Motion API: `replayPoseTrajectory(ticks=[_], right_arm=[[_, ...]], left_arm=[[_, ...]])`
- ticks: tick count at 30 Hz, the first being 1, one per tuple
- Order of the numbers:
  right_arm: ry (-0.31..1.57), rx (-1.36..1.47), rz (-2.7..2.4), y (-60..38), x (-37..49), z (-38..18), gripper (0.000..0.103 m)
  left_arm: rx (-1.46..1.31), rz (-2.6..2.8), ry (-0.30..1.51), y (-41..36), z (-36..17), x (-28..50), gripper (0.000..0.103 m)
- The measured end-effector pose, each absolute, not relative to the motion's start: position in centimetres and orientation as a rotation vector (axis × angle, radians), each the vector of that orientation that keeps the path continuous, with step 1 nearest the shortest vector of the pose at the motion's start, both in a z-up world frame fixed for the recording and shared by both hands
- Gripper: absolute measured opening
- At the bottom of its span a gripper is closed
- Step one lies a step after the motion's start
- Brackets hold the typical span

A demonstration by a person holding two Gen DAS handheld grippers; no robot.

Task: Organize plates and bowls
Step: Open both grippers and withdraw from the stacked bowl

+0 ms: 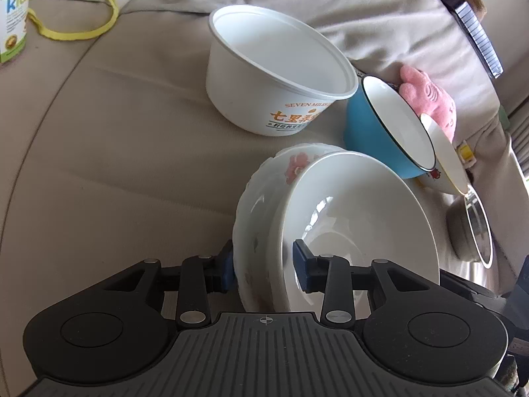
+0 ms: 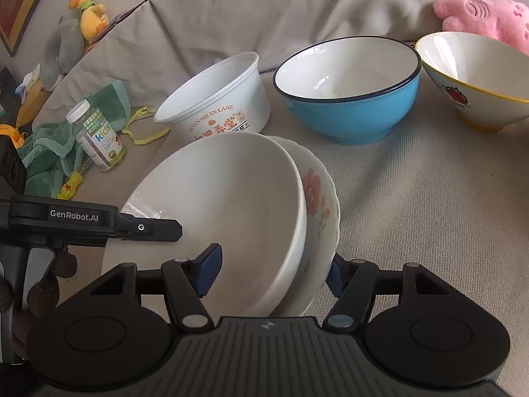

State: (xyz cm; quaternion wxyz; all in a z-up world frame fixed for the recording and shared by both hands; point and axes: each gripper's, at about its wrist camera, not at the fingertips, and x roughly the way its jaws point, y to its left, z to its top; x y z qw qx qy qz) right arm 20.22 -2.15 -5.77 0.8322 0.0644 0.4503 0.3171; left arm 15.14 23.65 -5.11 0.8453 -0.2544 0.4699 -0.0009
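Both my claws pinch one nested pair: left claw (image 1: pixel 264 266) and right claw (image 2: pixel 272 269) each clamp the white bowl (image 2: pixel 224 205) and flowered plate (image 2: pixel 319 198) together, tilted above the sofa cushion (image 2: pixel 413 215). Uneven pull could slide the bowl out onto the blue bowl (image 2: pixel 350 99).
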Motion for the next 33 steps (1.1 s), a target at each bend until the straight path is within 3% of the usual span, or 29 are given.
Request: replayPoseTrajectory(ticks=[13,16,19,21,27,33], right_arm=[[0.952,0.16,0.585,-5.9,20.5,-5.9,0.066],[0.909,0.141,0.538,-7.0,20.1,-5.2,0.077],[0.88,0.155,0.464,-10.0,19.7,-4.5,0.081],[0.89,0.218,0.458,-12.5,19.4,-4.8,0.095],[0.867,0.396,0.471,-17.2,17.6,-5.2,0.096],[0.808,0.331,0.411,-21.4,18.0,-3.3,0.096]], left_arm=[[-0.471,-0.091,1.026,19.8,-4.7,16.9,0.039],[-0.491,-0.08,1.007,20.0,-4.3,16.6,0.039],[-0.442,-0.051,0.953,20.0,-2.6,15.8,0.039],[-0.382,-0.026,0.873,19.7,-0.7,14.8,0.039],[-0.263,-0.074,0.679,15.9,4.2,13.7,0.039],[-0.299,-0.24,0.687,8.5,4.5,16.3,0.039]])
